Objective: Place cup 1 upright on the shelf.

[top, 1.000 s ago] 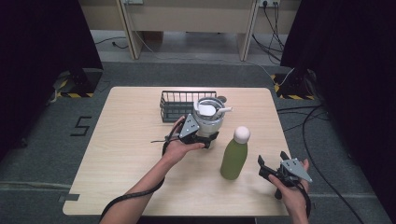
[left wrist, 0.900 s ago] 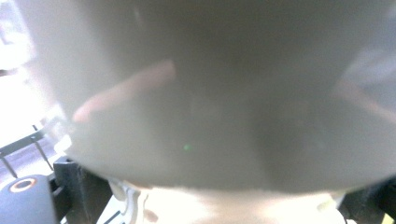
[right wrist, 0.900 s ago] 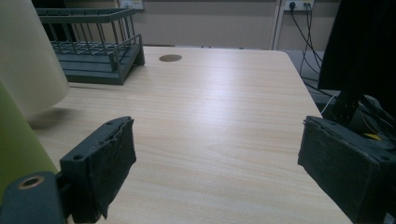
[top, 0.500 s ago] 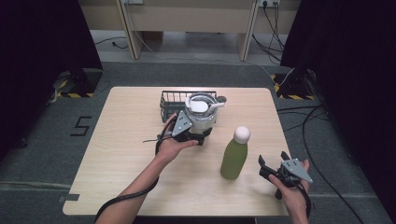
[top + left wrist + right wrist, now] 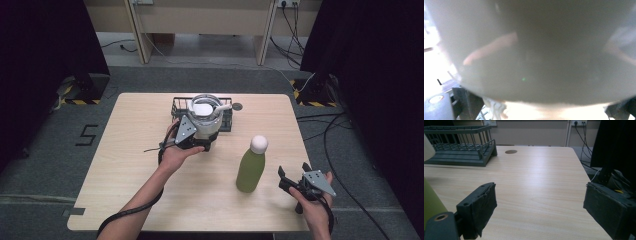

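Left tongs (image 5: 197, 137) reached forward mid-bench, jaws clamped, forearm stretched out; right tongs (image 5: 295, 182) held low near right edge, jaws spread wide

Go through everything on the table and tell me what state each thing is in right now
Clear cup: upright, held in the left gripper over the rack's front edge.
Wire rack: on the table.
Green bottle: upright, white cap on, untouched.
Right gripper: open, empty, beside the bottle.
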Motion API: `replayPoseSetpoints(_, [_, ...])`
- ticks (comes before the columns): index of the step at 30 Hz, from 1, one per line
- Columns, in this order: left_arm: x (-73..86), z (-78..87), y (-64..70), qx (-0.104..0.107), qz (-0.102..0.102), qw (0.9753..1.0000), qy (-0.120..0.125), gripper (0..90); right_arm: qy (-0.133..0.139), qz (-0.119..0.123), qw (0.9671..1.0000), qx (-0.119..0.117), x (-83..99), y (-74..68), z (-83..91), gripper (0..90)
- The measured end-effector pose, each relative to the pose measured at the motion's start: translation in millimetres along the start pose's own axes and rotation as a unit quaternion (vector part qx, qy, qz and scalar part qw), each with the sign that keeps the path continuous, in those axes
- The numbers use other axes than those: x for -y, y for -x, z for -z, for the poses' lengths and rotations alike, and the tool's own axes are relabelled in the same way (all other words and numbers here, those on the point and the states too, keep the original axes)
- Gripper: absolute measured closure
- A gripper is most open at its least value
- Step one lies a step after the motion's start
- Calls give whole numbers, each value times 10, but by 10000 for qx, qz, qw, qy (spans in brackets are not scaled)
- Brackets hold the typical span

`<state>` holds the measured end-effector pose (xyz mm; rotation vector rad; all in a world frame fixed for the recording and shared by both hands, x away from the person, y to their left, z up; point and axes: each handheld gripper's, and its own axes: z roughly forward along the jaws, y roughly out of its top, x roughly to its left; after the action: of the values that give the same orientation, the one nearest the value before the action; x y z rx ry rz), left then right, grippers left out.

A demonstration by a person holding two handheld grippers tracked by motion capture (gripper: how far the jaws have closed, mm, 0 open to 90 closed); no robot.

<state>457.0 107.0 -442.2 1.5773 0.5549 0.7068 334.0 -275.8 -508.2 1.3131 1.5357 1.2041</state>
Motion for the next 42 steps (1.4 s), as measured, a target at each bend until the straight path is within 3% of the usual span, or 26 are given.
replayPoseSetpoints(12, [-45, 65, -73, -205, -95, 9997, -28, 91, -20, -37, 10000, 15, 4, -2, -6, 118])
replayPoseSetpoints(17, [-59, 90, -107, -254, 3, 9997, 35, 91, -28, -38, 10000, 10, 10, -2, -7, 119])
replayPoseSetpoints(20, [-69, 110, -126, -294, -37, 9996, 17, 91, -22, -36, 10000, 16, 12, -1, -11, 119])
replayPoseSetpoints(21, [-78, 130, -152, -326, -187, 9993, -64, 91, -22, -37, 10000, 17, 12, -3, -12, 119])
replayPoseSetpoints(42, [-160, 192, -329, -841, 26, 9964, 96, 91, -19, -43, 10000, 22, 8, -10, -19, 120])
